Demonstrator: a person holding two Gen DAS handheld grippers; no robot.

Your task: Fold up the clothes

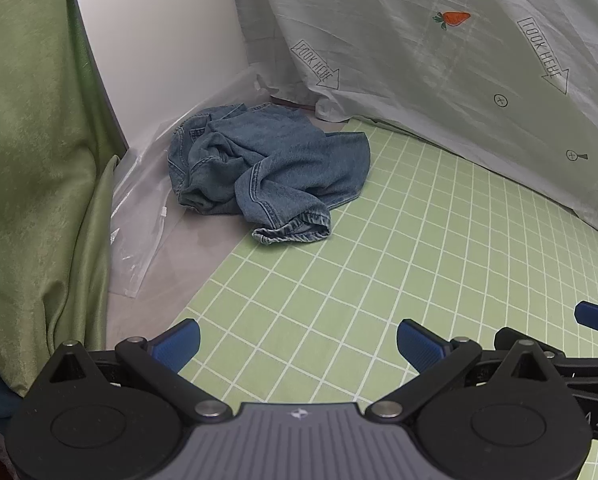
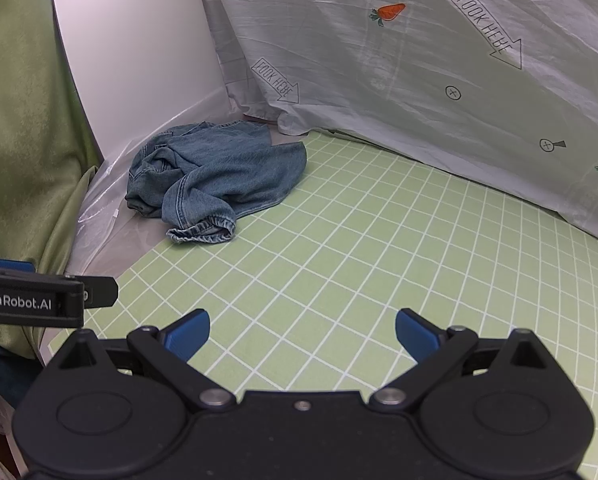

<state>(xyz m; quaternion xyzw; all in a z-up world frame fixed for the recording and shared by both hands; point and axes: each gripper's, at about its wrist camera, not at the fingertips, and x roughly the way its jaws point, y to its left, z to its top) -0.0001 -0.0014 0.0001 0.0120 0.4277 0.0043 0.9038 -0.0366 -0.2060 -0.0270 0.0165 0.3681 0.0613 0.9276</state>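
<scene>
A crumpled blue denim garment (image 1: 267, 168) lies bunched in the upper left of both views, partly on a green mat with a white grid (image 1: 379, 272) and partly on clear plastic sheeting (image 1: 147, 216). Behind it hangs a pale sheet printed with carrots and arrows (image 1: 439, 60). The left gripper (image 1: 298, 346) and right gripper (image 2: 302, 334) hover well short of it at the bottom, blue-padded jaws spread wide, nothing between them

Crumpled garment (image 1: 267, 168) lies on the mat's (image 1: 379, 280) far-left corner (sheet (image 1: 419, 60) behind).
</scene>
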